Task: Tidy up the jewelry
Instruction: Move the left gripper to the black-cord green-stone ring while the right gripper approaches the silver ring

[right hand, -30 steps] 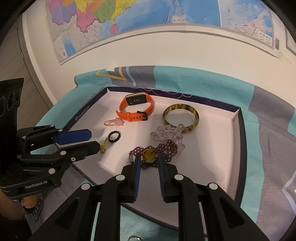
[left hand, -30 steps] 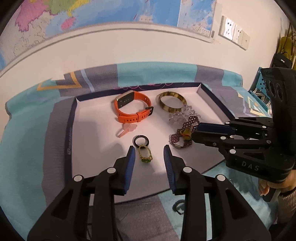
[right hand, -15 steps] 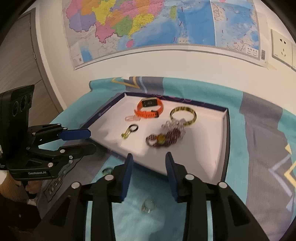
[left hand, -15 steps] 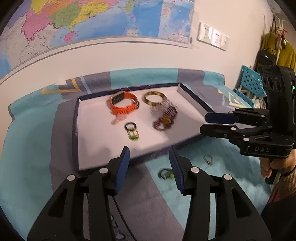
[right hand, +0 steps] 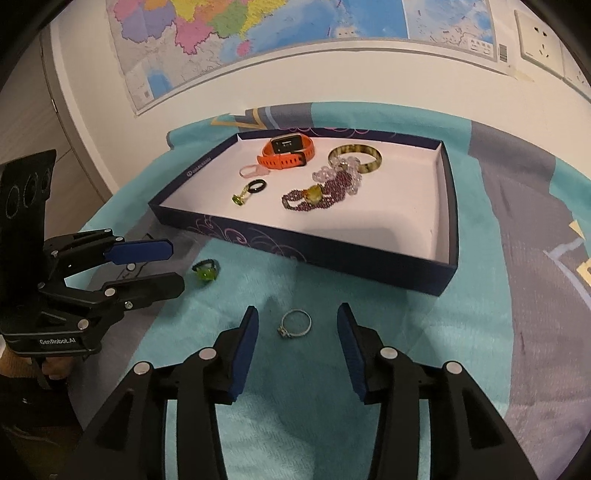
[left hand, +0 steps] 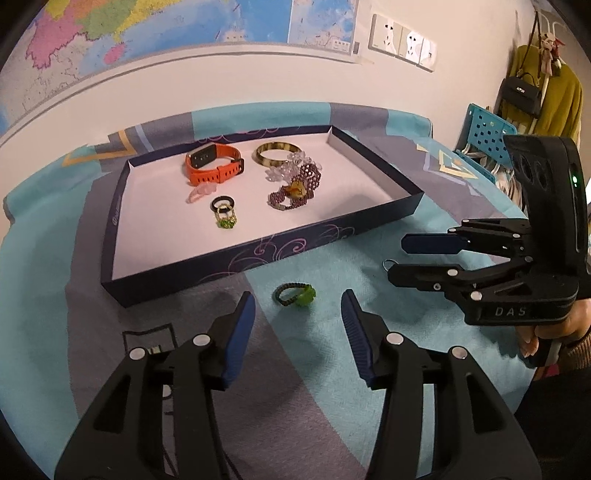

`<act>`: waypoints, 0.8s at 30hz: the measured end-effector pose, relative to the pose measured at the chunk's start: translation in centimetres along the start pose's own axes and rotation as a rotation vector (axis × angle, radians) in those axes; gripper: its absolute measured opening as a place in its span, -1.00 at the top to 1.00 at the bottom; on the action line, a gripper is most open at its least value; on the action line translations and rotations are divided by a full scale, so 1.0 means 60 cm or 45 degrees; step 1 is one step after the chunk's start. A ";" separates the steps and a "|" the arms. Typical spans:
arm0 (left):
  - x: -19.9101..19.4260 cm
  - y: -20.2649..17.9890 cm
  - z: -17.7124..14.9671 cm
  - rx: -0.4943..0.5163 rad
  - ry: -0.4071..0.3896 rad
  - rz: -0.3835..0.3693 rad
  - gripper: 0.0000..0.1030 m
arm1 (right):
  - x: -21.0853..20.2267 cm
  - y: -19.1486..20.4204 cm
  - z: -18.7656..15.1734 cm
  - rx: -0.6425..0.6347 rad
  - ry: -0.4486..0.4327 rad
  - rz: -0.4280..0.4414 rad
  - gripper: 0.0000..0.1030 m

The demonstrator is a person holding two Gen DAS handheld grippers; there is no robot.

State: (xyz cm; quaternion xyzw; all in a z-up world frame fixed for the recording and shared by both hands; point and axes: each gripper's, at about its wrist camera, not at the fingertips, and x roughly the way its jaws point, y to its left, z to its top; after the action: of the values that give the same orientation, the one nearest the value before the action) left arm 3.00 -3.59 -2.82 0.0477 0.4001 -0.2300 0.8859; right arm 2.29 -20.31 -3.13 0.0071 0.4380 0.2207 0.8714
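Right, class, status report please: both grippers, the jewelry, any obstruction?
Left gripper open over green ring. Right gripper open over silver ring. Both jaws just widened. Both rings outside tray. Nothing blocking.

Wall map (right hand: pixel 280 33) – sockets (left hand: pixel 402 37) (white), blue stool (left hand: pixel 484 133).

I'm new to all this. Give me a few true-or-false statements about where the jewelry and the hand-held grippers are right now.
1. The orange watch lies inside the tray. True.
2. The green-stone ring is in the tray. False: it lies on the cloth in front of the tray.
3. The right hand-held gripper grips the silver ring. False: its jaws are open, and the ring lies untouched between them.
4. The left hand-held gripper is open and empty. True.
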 end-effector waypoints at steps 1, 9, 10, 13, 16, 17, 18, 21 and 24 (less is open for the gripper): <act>0.003 0.000 0.000 -0.005 0.007 0.001 0.07 | 0.001 0.000 -0.001 0.002 0.002 0.002 0.17; 0.025 0.005 0.001 -0.060 0.051 -0.017 0.06 | 0.002 0.001 0.000 0.006 0.003 0.006 0.07; 0.028 0.005 0.002 -0.063 0.055 -0.013 0.06 | 0.002 0.001 0.000 0.006 0.003 0.009 0.06; 0.037 0.007 0.006 -0.076 0.071 -0.001 0.06 | 0.003 0.003 0.000 0.004 0.004 0.015 0.02; 0.043 0.007 0.009 -0.077 0.071 0.010 0.06 | 0.003 0.006 0.001 0.002 0.005 0.019 -0.03; 0.044 0.007 0.010 -0.074 0.073 0.013 0.06 | 0.003 0.006 0.001 0.002 0.005 0.019 -0.03; 0.046 0.006 0.011 -0.071 0.076 0.017 0.06 | 0.003 0.006 0.001 0.002 0.005 0.019 -0.04; 0.048 0.003 0.013 -0.058 0.075 0.032 0.07 | 0.003 0.007 0.001 0.003 0.005 0.020 -0.04; 0.048 -0.001 0.012 -0.044 0.076 0.056 0.14 | 0.003 0.008 0.000 0.000 0.005 0.021 -0.04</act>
State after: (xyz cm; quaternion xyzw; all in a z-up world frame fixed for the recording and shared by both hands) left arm 5.12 -4.90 -4.46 0.0480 0.4289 -0.2022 0.8791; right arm 2.20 -19.78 -3.15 0.0103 0.4396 0.2279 0.8688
